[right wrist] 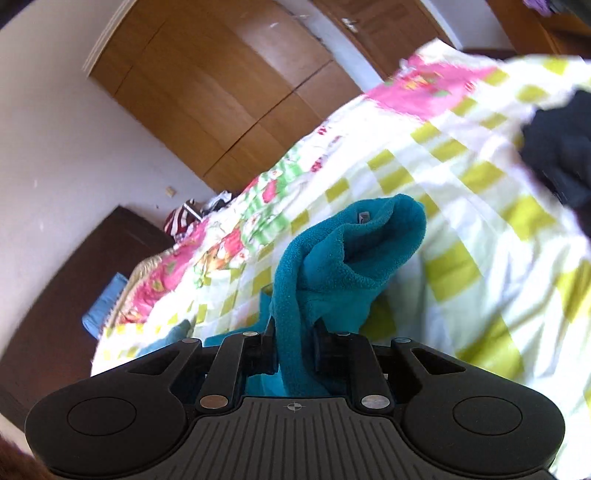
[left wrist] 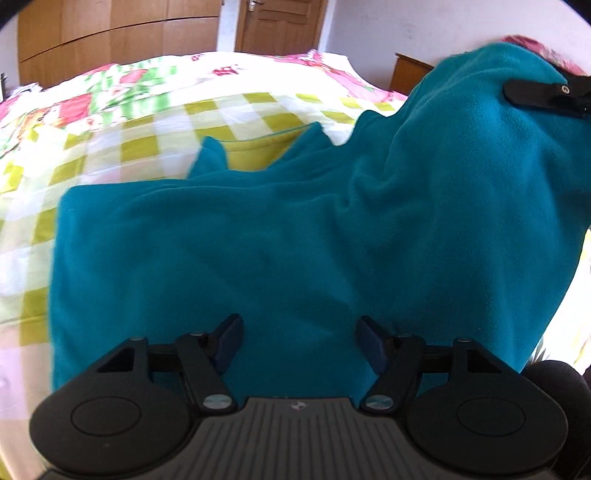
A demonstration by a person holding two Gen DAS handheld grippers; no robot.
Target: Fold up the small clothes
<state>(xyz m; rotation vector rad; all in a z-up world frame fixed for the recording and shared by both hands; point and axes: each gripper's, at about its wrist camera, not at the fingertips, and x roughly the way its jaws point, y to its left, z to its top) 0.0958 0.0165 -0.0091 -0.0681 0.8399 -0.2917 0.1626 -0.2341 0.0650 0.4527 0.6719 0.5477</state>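
A teal fleece garment [left wrist: 280, 240] lies spread over the checked bed cover, its right part pulled up high. My left gripper [left wrist: 299, 339] hovers over its near part, open, with only flat fabric below the blue pads [left wrist: 231, 341]. In the left wrist view the right gripper [left wrist: 546, 94] shows at the upper right, clamped on the lifted cloth. In the right wrist view my right gripper [right wrist: 295, 347] is shut on a bunched fold of the teal garment [right wrist: 343, 258], which stands up between the fingers above the bed.
The bed cover [left wrist: 147, 140] has yellow-green checks and a pink floral band. A dark garment [right wrist: 561, 155] lies on the bed at the right. Wooden wardrobe doors [right wrist: 221, 92] and a door [left wrist: 280, 26] stand behind the bed. A dark cabinet [right wrist: 74, 280] is beside it.
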